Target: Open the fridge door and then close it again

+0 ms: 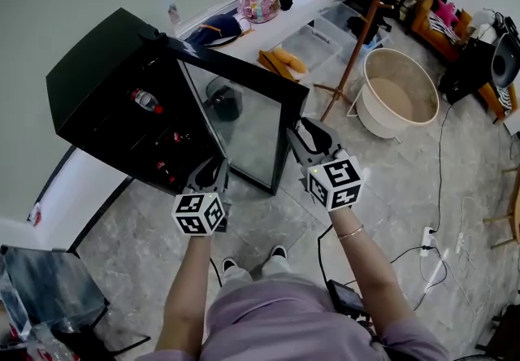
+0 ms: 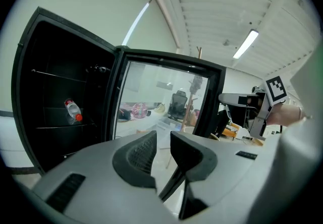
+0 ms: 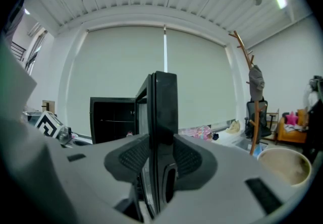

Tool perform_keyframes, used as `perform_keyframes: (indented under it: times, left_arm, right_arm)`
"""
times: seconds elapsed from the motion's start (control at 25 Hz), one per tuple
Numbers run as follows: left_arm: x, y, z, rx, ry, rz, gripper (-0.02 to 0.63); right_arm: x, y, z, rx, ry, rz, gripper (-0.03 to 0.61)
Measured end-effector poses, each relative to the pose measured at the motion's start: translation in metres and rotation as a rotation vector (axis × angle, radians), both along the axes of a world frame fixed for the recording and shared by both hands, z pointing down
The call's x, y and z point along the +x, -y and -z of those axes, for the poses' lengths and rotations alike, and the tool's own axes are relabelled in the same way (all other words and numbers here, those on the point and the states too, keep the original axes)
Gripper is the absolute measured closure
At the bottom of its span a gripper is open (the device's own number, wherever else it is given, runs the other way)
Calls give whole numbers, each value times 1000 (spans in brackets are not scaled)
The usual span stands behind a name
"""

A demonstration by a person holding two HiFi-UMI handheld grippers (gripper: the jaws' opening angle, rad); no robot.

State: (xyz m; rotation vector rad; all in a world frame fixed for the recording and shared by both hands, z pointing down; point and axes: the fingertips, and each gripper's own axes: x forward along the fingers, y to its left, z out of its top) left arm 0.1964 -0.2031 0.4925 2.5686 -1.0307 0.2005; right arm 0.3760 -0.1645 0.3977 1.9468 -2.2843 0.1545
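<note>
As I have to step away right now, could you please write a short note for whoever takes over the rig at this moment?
Left gripper: open and empty, pointing at the inner side of the door.
Right gripper: shut on the door's free edge.
Fridge: door swung wide open; a bottle lies on a shelf inside.
Done: the door is open.
Left: swing the door shut with the right gripper, then let go.
</note>
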Motion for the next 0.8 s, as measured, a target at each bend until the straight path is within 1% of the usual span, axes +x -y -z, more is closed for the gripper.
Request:
perform_keyframes:
  times: [0.36, 0.48, 0.8]
  left_arm:
    - [3, 14, 0, -1, 12, 28, 529]
    - [4, 17, -3, -4, 21, 30, 531]
    - [2, 22, -3, -4, 21, 41, 532]
  right_arm:
    - [31, 23, -8, -18, 0, -17, 434]
    - [38, 28, -13, -32, 8, -34, 434]
    - [46, 35, -22, -69, -10, -59, 419]
